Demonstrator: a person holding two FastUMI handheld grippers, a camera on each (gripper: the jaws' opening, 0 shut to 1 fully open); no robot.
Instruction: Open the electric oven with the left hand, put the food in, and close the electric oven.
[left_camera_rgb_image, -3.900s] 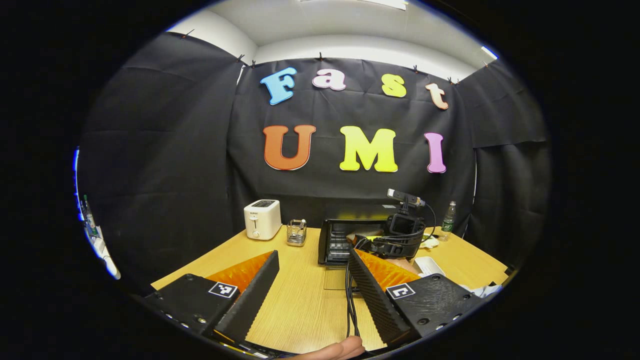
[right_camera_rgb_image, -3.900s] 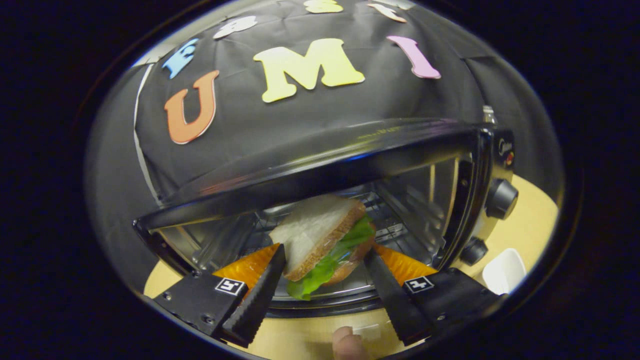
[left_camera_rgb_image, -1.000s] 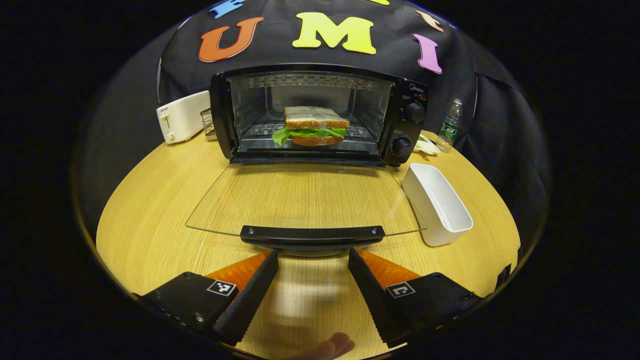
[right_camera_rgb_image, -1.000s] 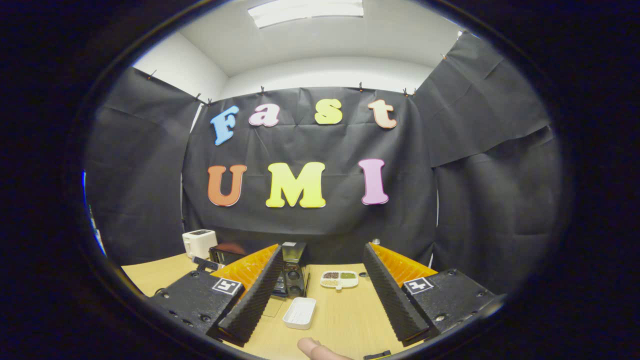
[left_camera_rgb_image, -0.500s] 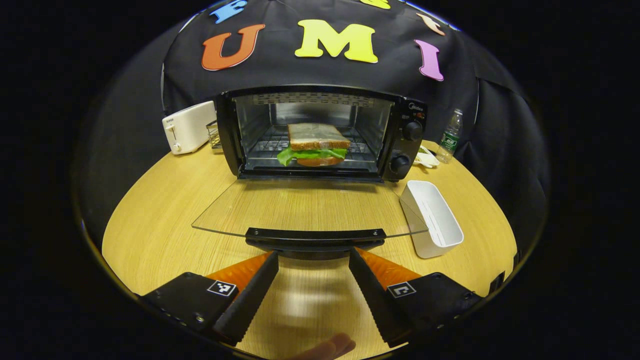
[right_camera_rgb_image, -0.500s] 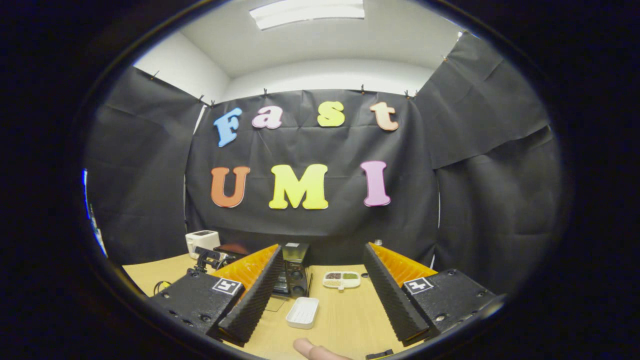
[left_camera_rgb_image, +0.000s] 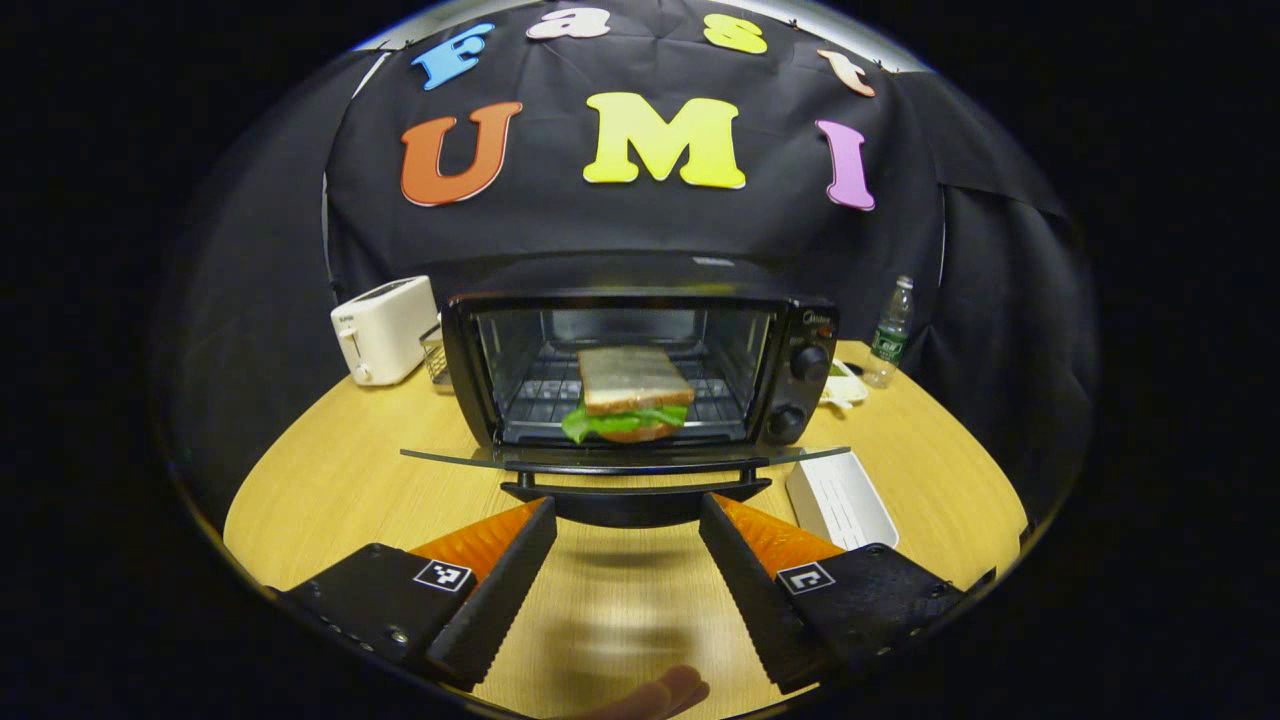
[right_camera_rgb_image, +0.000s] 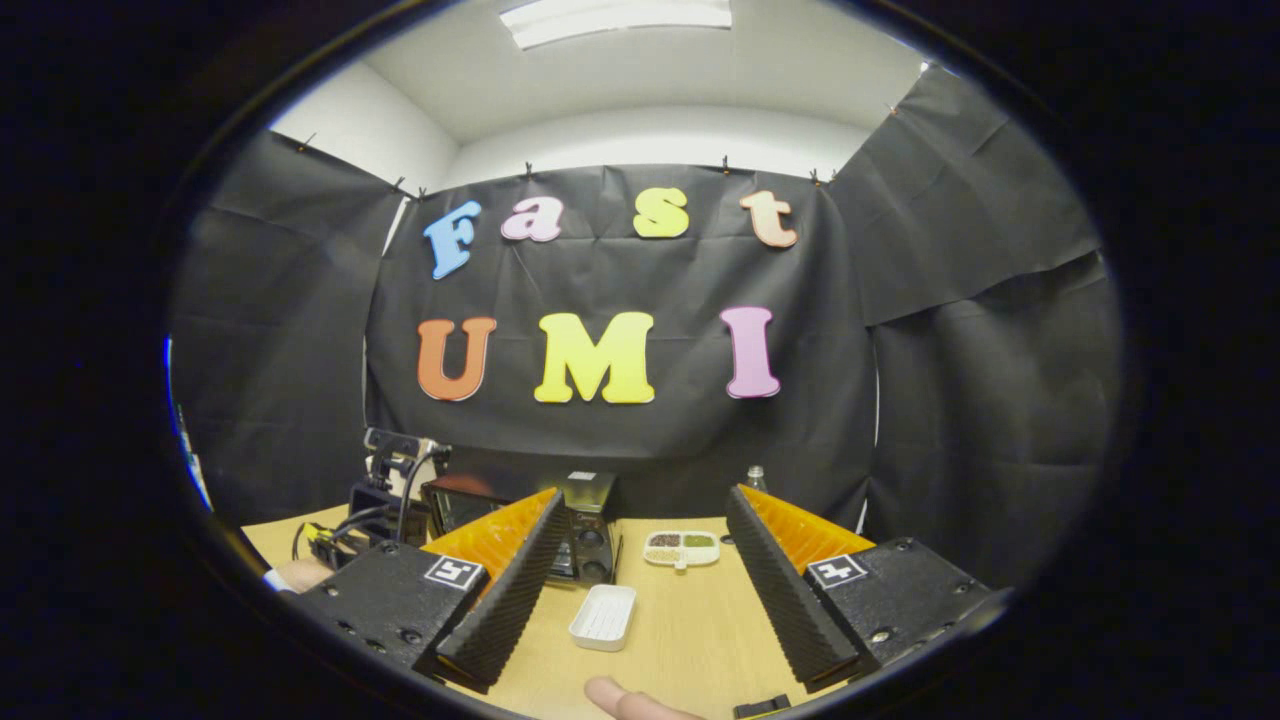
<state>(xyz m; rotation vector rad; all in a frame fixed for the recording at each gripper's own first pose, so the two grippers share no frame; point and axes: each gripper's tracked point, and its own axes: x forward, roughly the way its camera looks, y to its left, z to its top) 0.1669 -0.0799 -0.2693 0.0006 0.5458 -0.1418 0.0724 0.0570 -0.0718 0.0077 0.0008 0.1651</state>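
Wooden tabletop (left_camera_rgb_image: 330, 500) in a black-draped booth, with the electric oven (left_camera_rgb_image: 640, 370) sitting toward the back. The sandwich (left_camera_rgb_image: 628, 395) is already on the rack inside, so the only bit left is shutting the door. My left gripper (left_camera_rgb_image: 628, 515) is low and right under the door handle (left_camera_rgb_image: 635, 492), fingers spread wide with nothing pinched, which I reckon is the point: you lift a drop-down door from beneath, no need to clamp it. The glass door (left_camera_rgb_image: 450, 457) looks nearly edge-on from here, hinged at the oven's bottom lip. The white tray (left_camera_rgb_image: 840, 500) sits just beside the door's right corner, so that side is tight; the left side has bare table up to the toaster (left_camera_rgb_image: 383, 328). My right gripper (right_camera_rgb_image: 640, 560) is held well back over the table, also spread and empty, out of the door's swing.
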